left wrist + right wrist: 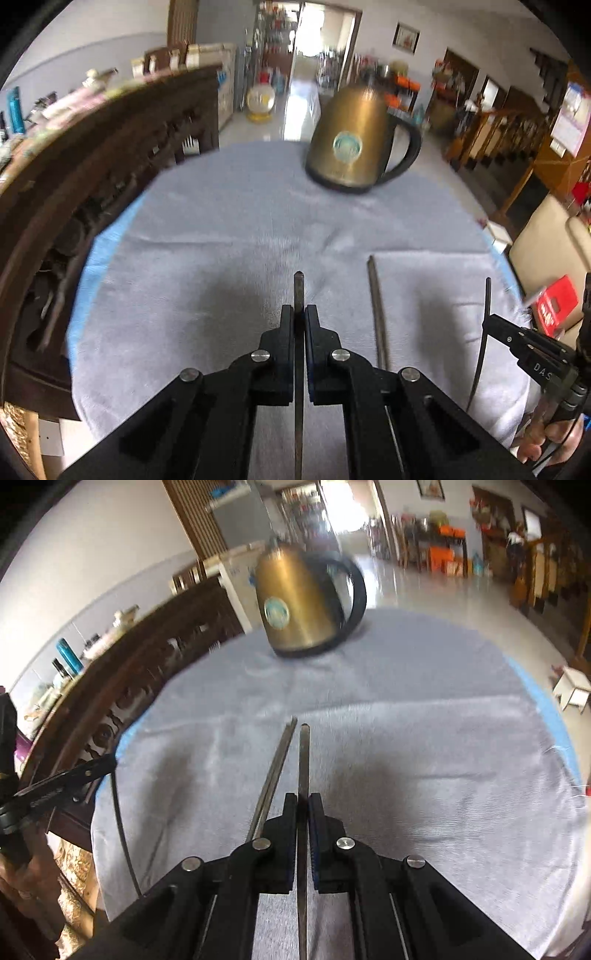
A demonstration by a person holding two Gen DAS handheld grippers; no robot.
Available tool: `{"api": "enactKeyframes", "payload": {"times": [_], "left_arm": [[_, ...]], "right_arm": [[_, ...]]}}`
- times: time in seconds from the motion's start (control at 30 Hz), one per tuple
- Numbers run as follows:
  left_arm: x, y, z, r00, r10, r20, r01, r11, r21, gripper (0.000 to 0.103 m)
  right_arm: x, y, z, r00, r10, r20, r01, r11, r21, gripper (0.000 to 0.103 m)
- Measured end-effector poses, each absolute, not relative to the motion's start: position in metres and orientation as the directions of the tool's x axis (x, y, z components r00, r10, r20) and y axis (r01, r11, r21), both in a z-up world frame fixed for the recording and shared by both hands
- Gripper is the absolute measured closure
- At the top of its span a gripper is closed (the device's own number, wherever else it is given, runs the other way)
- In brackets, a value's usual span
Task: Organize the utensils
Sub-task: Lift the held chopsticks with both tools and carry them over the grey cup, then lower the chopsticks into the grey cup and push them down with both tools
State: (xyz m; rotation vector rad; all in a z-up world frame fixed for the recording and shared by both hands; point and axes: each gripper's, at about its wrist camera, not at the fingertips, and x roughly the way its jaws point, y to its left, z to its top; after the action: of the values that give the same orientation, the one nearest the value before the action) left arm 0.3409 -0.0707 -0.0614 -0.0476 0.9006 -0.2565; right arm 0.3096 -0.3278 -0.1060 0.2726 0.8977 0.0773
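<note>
Grip, left wrist view: my left gripper point(299, 312) is pressed together on the left stick point(299, 288), a thin flat metal utensil whose tip pokes out past the pads
Other task things: a loose stick point(376, 314) looks to lie on the grey cloth point(221, 240), just right of my fingers and running about parallel with the one I hold
Other hand: my right gripper point(487, 321) comes in from the right edge, pinching the right stick point(487, 295), seen edge-on as a thin dark line; my hand point(543, 443) shows below it
Surroundings: a brass-coloured kettle point(354, 136) with a black handle stands at the far end of the cloth, well apart from all three sticks; dark carved wooden furniture point(110, 147) runs along the left side
In the way: nothing lies between the sticks and the kettle, only bare cloth
Only here: a red box point(554, 302) off the table at the right

Grip, right wrist view: my right gripper is clamped on the right stick, which reaches forward along the middle of the frame
Loose stick: just left of the held one, slanted so that the far tips nearly meet
Other hand: my left gripper enters low at the left, closed on its stick
Only here: a white stool point(574, 690) on the floor at the right, and a blue border point(546, 701) along the cloth's right side
</note>
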Motion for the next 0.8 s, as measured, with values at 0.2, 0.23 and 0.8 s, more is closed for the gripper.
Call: {"api": "enactKeyframes", "payload": {"times": [0.2,0.23,0.8], "left_arm": [[0.308,-0.058,-0.028,0.699,-0.241,-0.674,0.172,0.97,-0.169,0.098],[0.302,-0.058,-0.026,0.714,-0.238,-0.658,0.165,0.971,-0.172,0.098],[0.204,-0.048,0.046,0.852,-0.285,-0.438,0.206,0.954,-0.219,0.098]], "right_arm": [[0.256,-0.318,-0.072,0.741,0.142,-0.656,0.047,0.964,0.262,0.096],[0.249,-0.316,-0.069,0.755,0.133,-0.642,0.048,0.965,0.256,0.096],[0.133,-0.295,0.009,0.93,0.087,-0.356,0.003,0.97,0.244,0.096]]}}
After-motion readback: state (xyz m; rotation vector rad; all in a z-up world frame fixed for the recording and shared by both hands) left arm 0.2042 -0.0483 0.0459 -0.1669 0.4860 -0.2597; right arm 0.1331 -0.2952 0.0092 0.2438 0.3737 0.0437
